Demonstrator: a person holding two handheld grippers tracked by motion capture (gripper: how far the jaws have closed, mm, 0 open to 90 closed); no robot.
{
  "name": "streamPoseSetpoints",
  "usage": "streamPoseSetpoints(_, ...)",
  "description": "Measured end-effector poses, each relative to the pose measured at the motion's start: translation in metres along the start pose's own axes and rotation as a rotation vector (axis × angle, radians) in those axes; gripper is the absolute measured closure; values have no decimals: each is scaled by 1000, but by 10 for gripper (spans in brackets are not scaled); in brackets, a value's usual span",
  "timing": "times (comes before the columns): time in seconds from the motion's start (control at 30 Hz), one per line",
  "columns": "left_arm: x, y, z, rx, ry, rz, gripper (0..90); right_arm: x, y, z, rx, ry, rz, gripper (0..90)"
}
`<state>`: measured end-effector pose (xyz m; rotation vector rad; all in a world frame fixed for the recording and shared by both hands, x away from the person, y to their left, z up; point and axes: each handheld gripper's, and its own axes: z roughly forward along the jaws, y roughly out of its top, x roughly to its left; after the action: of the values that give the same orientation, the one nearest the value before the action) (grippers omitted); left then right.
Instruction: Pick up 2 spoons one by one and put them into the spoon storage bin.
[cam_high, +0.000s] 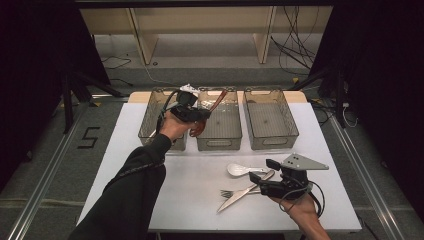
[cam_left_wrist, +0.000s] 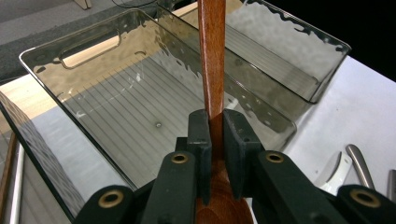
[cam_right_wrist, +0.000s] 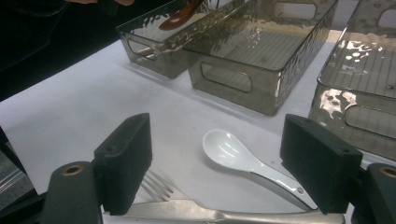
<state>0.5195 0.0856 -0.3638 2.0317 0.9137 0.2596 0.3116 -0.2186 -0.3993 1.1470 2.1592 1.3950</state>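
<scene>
My left gripper (cam_high: 200, 115) is shut on the handle of a brown wooden spoon (cam_high: 210, 107), held in the air over the middle smoky plastic bin (cam_high: 220, 142). In the left gripper view the handle (cam_left_wrist: 212, 60) rises between the pads above that bin's ribbed floor (cam_left_wrist: 126, 116). Near the table's front right, my right gripper (cam_high: 262, 170) stands open. Between its jaws lie a white ceramic spoon (cam_right_wrist: 233, 151), a metal fork (cam_right_wrist: 156, 184) and a table knife (cam_right_wrist: 210, 215). The jaws touch none of them.
Three see-through bins stand in a row at the table's far edge: left (cam_high: 150, 125), middle, and right (cam_high: 270, 140). Something reddish-brown lies in the left bin (cam_right_wrist: 144, 52). The white tabletop (cam_high: 190, 190) stretches between the bins and the cutlery.
</scene>
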Motion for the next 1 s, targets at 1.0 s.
streamPoseSetpoints(1.0,4,5,27,-26,8,-53,808,0,0,0,-1,1,-1,260)
